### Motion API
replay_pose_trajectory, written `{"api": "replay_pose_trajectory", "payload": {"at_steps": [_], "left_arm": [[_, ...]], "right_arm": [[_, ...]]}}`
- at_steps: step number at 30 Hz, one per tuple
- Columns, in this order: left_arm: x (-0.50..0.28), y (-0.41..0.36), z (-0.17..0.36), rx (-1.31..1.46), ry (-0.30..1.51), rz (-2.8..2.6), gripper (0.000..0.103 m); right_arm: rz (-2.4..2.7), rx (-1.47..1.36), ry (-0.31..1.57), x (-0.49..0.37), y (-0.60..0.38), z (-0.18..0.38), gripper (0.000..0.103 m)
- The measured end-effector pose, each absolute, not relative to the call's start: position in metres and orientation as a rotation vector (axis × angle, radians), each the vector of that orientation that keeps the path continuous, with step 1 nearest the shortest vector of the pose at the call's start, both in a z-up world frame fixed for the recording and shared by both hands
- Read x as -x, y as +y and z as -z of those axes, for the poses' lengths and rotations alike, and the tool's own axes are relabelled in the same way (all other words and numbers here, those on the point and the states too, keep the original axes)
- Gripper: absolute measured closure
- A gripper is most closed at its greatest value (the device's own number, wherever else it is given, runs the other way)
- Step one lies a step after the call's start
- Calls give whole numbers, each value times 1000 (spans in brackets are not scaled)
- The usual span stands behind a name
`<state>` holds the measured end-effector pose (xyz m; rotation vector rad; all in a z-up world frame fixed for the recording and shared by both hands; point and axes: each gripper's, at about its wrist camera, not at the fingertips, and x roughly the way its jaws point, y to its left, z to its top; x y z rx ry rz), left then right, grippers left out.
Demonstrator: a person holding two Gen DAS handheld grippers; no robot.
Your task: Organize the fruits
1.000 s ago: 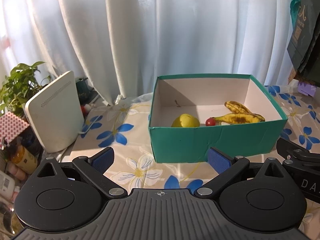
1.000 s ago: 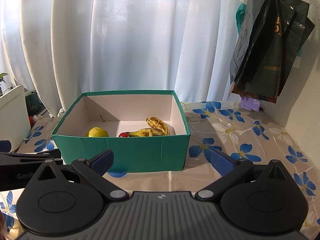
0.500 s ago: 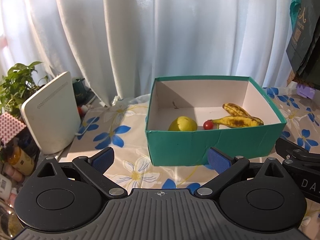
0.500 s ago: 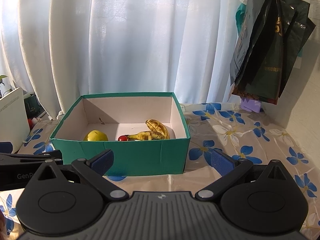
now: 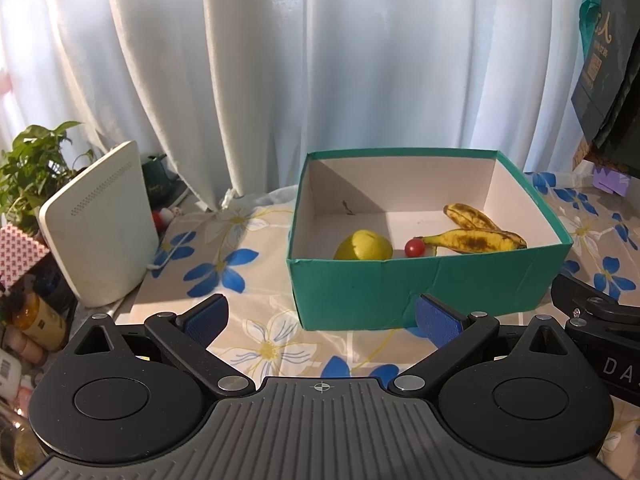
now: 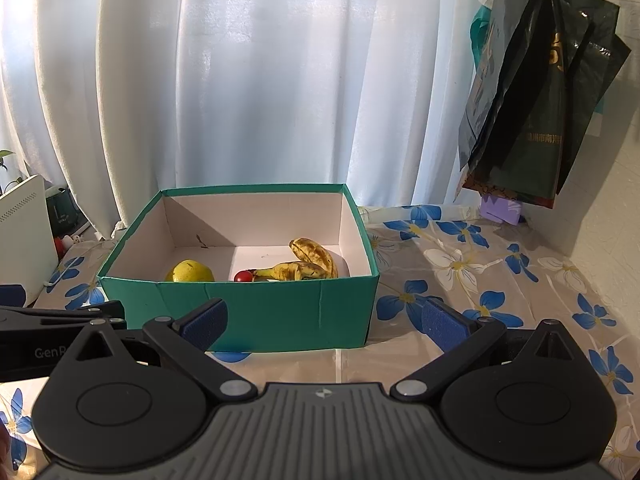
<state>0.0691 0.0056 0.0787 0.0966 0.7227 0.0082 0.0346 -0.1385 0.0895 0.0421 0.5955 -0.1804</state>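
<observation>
Fruit sits mid-frame in the green box (image 5: 424,292), bananas (image 5: 472,238) lying left-right beyond our right gripper (image 6: 324,322), pear (image 5: 362,245) and tomato (image 5: 414,247) straight ahead of our left gripper (image 5: 322,318), both spread empty, right one likely nearer the bananas.

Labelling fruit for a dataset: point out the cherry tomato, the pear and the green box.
cherry tomato (image 5: 414,247), left wrist view, its middle.
pear (image 5: 363,245), left wrist view, its body.
green box (image 6: 280,312), right wrist view, front wall.

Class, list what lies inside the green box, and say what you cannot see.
Inside the green box: a yellow pear, a small red tomato and two spotted bananas. The near wall hides the floor just behind it and the pear's underside.
</observation>
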Motion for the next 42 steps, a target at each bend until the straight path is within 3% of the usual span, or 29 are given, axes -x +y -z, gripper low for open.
{"api": "replay_pose_trajectory", "payload": {"at_steps": [42], "left_arm": [[-76,2,-72,-110,740,-1,1]], "right_arm": [[183,-35,603,-41,-141,-85,0]]}}
